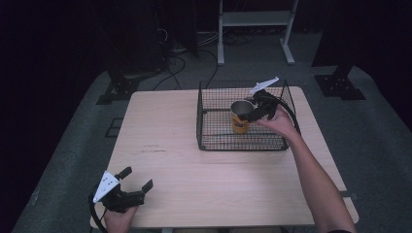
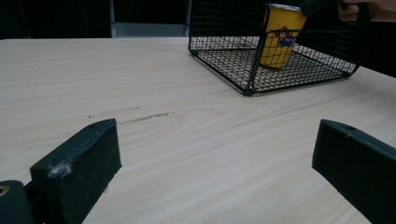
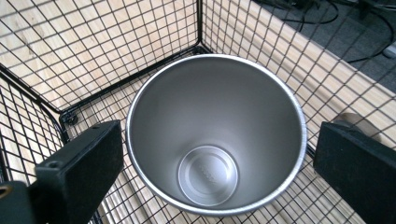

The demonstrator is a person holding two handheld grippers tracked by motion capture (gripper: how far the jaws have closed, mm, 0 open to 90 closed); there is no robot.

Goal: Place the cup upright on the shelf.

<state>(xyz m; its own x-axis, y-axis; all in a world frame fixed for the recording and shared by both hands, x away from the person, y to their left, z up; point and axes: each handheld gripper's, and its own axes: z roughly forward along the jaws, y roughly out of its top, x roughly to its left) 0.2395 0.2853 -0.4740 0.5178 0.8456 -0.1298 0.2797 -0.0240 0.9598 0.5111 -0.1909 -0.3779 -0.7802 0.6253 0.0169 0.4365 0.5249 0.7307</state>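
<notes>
Yellow steel-lined cup (image 1: 240, 118), upright, empty, inside wire basket (image 1: 209, 131)

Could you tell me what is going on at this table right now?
A person works with two hand-held grippers. The right gripper is inside the black wire basket, its open jaws on either side of the rim of a yellow metal cup that stands upright on the basket floor; it has no grip on it. The cup looks empty. The left gripper is open near the front left of the wooden table, holding nothing.

Yellow cup (image 1: 240, 119) with steel-grey inside, black wire basket (image 1: 209, 126), pale wood table (image 1: 194, 165)
</notes>
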